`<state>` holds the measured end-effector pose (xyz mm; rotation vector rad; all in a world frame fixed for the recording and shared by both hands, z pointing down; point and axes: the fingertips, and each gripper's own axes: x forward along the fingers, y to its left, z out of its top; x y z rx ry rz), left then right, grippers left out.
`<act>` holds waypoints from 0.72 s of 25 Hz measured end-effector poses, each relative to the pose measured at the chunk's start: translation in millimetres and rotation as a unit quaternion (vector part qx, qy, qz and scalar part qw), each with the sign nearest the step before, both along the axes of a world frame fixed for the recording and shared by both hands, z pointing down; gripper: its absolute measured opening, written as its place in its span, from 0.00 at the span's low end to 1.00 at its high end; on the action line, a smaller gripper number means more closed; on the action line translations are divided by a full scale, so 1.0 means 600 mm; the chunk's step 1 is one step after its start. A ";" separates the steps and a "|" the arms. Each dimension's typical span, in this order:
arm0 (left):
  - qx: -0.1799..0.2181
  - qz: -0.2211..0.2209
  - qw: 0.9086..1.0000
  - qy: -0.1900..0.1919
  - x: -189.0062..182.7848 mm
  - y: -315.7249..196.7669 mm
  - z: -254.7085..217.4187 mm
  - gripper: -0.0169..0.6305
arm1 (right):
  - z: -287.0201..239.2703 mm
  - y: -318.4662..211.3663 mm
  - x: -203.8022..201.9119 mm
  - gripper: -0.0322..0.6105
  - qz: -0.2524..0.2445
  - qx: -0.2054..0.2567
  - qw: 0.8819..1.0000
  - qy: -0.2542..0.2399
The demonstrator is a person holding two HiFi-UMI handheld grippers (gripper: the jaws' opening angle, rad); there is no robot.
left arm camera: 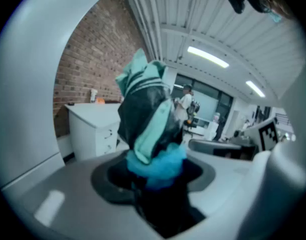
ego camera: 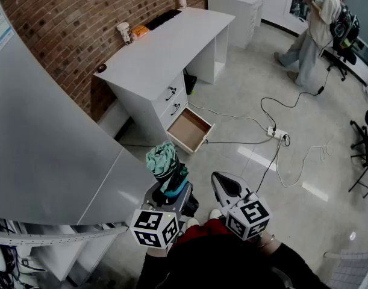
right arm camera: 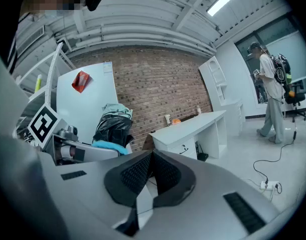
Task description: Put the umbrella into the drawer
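A folded umbrella (ego camera: pixel 166 168), teal and black with a blue strap, stands up out of my left gripper (ego camera: pixel 170 192), whose jaws are shut on its lower end. In the left gripper view the umbrella (left arm camera: pixel 148 124) fills the middle between the jaws. My right gripper (ego camera: pixel 224 188) is beside it on the right, jaws shut with nothing between them (right arm camera: pixel 150 170); the umbrella (right arm camera: pixel 112 129) shows at its left. Ahead on the floor stands a white desk (ego camera: pixel 165 50) with its lowest drawer (ego camera: pixel 190 130) pulled open and nothing visible inside.
A large white panel (ego camera: pixel 39 143) rises at my left. Cables and a power strip (ego camera: pixel 276 133) lie on the floor right of the drawer. A person (ego camera: pixel 316 26) stands at the far right. A cup (ego camera: pixel 124 32) sits on the desk against the brick wall.
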<state>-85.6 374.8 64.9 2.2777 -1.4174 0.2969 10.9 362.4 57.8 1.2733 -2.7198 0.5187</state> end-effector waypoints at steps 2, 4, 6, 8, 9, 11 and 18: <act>0.001 0.000 1.000 0.000 0.007 -0.003 0.000 0.38 | 0.002 -0.002 0.007 0.05 0.002 -0.002 1.000 0.000; 0.001 -0.002 1.000 0.001 0.012 -0.007 0.001 0.38 | 0.003 -0.004 0.015 0.05 0.004 -0.002 1.000 0.000; 0.000 -0.005 1.000 0.001 0.017 -0.013 0.001 0.38 | 0.000 -0.010 0.025 0.05 0.004 0.000 1.000 -0.002; -0.001 -0.008 1.000 -0.001 0.023 -0.021 0.001 0.38 | -0.004 -0.019 0.037 0.05 0.002 -0.001 1.000 -0.012; -0.001 -0.010 1.000 -0.003 0.025 -0.026 0.001 0.38 | -0.005 -0.024 0.043 0.05 0.001 -0.003 1.000 -0.019; 0.001 -0.013 1.000 -0.005 0.028 -0.035 0.000 0.39 | -0.005 -0.035 0.056 0.05 0.003 -0.007 1.000 -0.030; 0.022 -0.026 0.999 -0.015 0.039 -0.075 -0.035 0.38 | -0.031 -0.078 0.116 0.05 0.019 0.000 1.000 -0.021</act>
